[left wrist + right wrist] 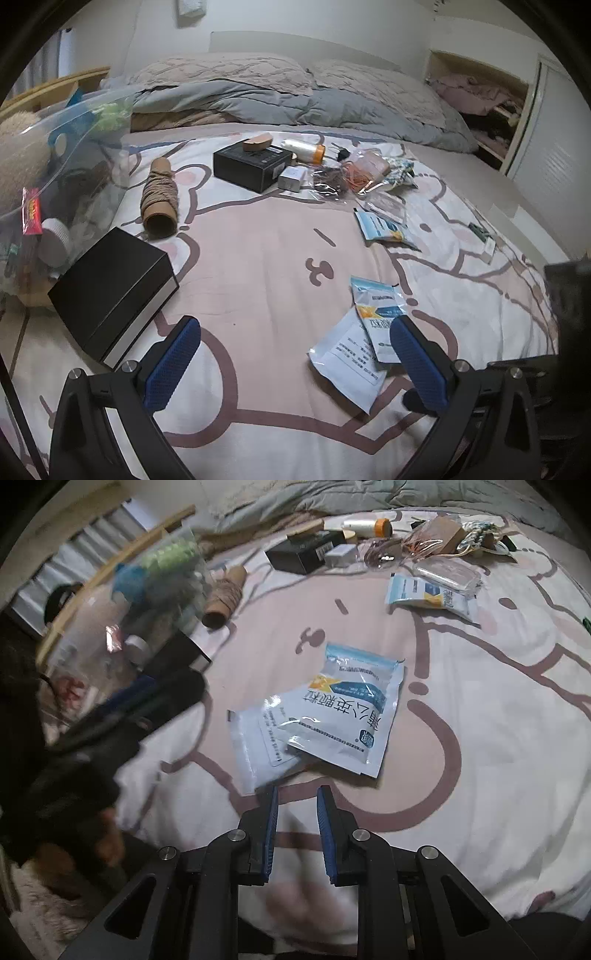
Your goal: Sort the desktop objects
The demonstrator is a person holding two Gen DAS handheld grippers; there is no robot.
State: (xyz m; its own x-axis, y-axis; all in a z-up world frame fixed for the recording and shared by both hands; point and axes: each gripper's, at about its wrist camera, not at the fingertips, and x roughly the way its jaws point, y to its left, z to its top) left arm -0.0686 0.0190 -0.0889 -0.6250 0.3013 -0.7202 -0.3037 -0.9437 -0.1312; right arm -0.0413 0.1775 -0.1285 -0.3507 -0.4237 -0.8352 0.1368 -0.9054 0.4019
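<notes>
Two white and blue sachets (332, 716) lie overlapped on the pink cartoon blanket (480, 738), just beyond my right gripper (298, 794). That gripper is shut, with only a narrow slit between its blue pads and nothing in it. In the left wrist view the same sachets (369, 325) lie by the right finger of my left gripper (295, 326), which stands wide open and empty above the blanket. A third sachet (382, 225) lies farther back on the right.
A black box (110, 291) sits near left, beside a clear bag of odds and ends (55, 166). Behind are a twine-wound tube (159, 199), another black box (251, 162), an orange-capped spool (304, 149), a small white box (291, 177) and small plastic bags (354, 173). Grey bedding (295, 99) is piled at the back.
</notes>
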